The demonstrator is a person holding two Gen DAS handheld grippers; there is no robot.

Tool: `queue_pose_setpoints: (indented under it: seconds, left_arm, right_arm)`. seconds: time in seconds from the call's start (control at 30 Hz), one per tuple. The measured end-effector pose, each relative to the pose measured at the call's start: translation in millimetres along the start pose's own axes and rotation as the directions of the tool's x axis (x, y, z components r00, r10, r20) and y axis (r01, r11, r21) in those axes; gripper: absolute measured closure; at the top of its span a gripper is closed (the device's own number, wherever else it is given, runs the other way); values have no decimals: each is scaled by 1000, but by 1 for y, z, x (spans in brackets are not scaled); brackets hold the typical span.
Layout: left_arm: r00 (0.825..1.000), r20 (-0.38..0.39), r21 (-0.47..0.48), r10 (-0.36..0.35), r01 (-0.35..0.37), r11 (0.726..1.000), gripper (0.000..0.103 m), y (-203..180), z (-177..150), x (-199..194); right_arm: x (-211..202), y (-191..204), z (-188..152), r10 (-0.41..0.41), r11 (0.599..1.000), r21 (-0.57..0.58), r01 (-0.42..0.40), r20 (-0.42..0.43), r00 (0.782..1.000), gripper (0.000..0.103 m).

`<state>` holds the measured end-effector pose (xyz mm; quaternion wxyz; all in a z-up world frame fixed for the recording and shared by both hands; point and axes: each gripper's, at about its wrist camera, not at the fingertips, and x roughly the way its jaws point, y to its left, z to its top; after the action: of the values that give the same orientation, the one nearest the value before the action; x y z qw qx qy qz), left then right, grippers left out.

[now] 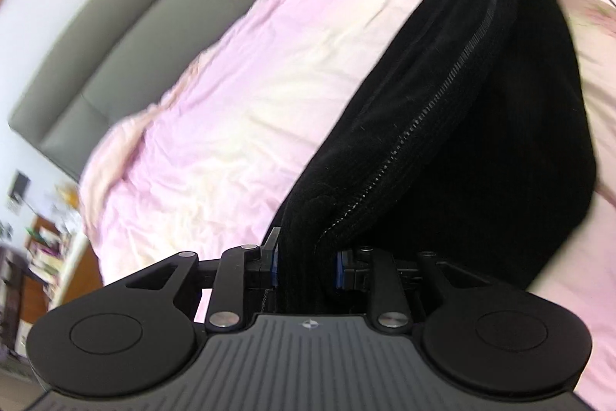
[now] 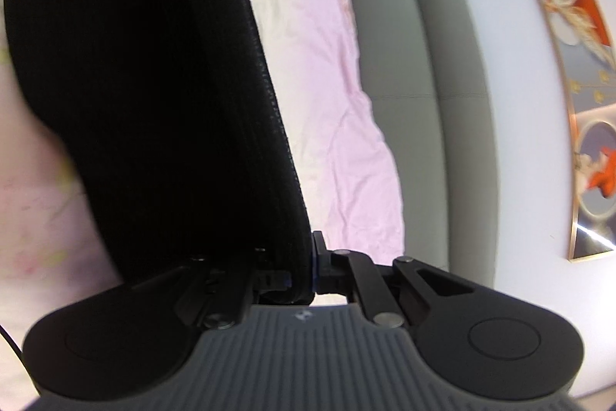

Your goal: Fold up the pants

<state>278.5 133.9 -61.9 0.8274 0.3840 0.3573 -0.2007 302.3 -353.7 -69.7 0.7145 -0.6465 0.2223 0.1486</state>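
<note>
The black ribbed pants hang stretched in the air above a pink bed sheet. My left gripper is shut on one end of the elastic waistband. In the right wrist view the pants fill the left half, and my right gripper is shut on the other end of the waistband. The band runs taut between the two grippers. The legs are hidden behind the hanging cloth.
A grey padded headboard borders the bed; it also shows in the right wrist view. A white wall carries an orange framed picture. A cluttered wooden shelf stands beside the bed at the left.
</note>
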Motion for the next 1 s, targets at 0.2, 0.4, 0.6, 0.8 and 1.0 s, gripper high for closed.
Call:
queue_pose_setpoints:
  seconds: [0.2,0.4,0.6,0.8,1.0]
  left_arm:
    - [979,-167,-39,-117,112,993,74,25,1,97]
    - [979,-206,118,5,20,993,25,20,-4,132]
    - [986,-154,170,57,-31,985,10,39,-3,114]
    - [977,-207,-143,44,-74,987,5,88,-15,98]
    - [954,-292,-214,72,-138,967,9,86,-32,100]
  right_arm:
    - [80,-14,40,226,973,-35,-229,-68,972,102]
    - [116,3,50,294,952,-50,-303,-139,946,69]
    - [103,-16,55,151,988,61,-143,-148,977,54]
    - [89,-56,47,211,944,299,-142,-216,953,43]
    - [75,-34,54,301,949,194,-250,-308,902,40]
